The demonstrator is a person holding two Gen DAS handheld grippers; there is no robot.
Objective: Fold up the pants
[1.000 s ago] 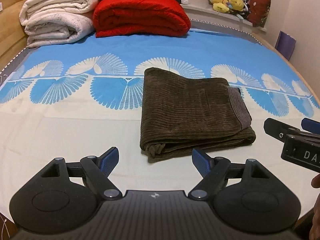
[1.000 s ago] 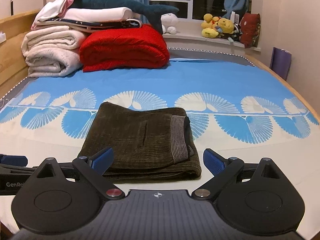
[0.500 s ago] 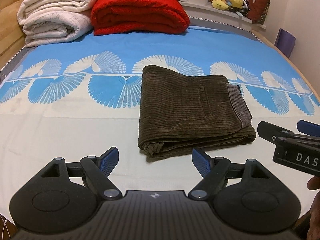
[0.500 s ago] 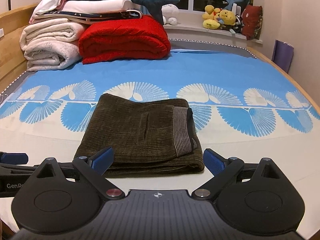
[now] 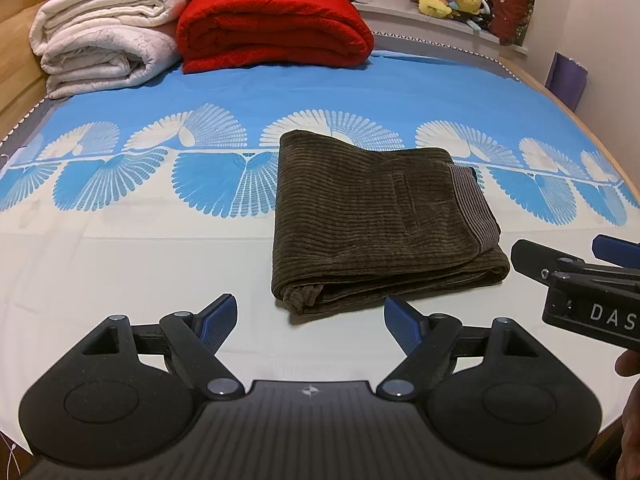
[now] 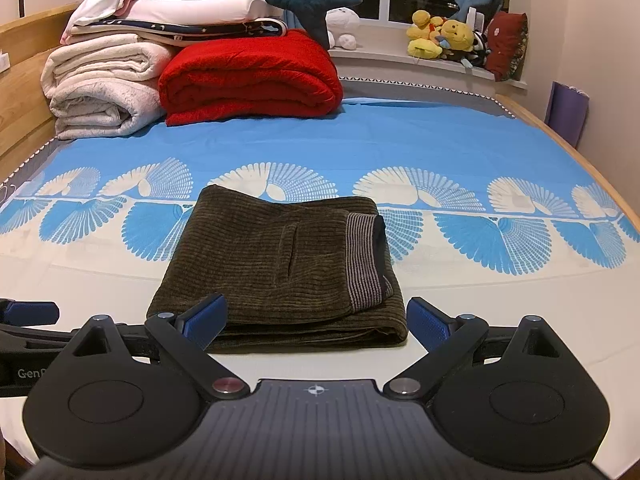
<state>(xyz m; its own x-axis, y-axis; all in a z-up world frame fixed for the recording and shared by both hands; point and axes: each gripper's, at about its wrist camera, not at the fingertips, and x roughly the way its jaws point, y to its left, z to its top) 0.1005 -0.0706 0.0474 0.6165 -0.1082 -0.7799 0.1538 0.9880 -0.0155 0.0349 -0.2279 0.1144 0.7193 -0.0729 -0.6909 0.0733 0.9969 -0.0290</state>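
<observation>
The dark brown corduroy pants [image 5: 380, 224] lie folded into a compact rectangle on the bed, the striped waistband [image 5: 474, 204] on top at the right. They also show in the right wrist view [image 6: 280, 268]. My left gripper [image 5: 308, 318] is open and empty, just in front of the pants' near left corner. My right gripper [image 6: 316, 322] is open and empty, close to the pants' near edge. The right gripper shows at the right edge of the left wrist view [image 5: 576, 276].
The bed has a blue and white fan-patterned sheet [image 5: 120, 184]. A red folded blanket [image 5: 272, 28] and rolled white blankets [image 5: 104, 52] sit at the far left. Plush toys [image 6: 444, 38] line the window sill. A wooden bed edge [image 6: 568, 148] runs along the right.
Both grippers have tilted slightly downward, so the pants sit a little higher and farther in view. The pants have not moved. Both grippers stay open.
</observation>
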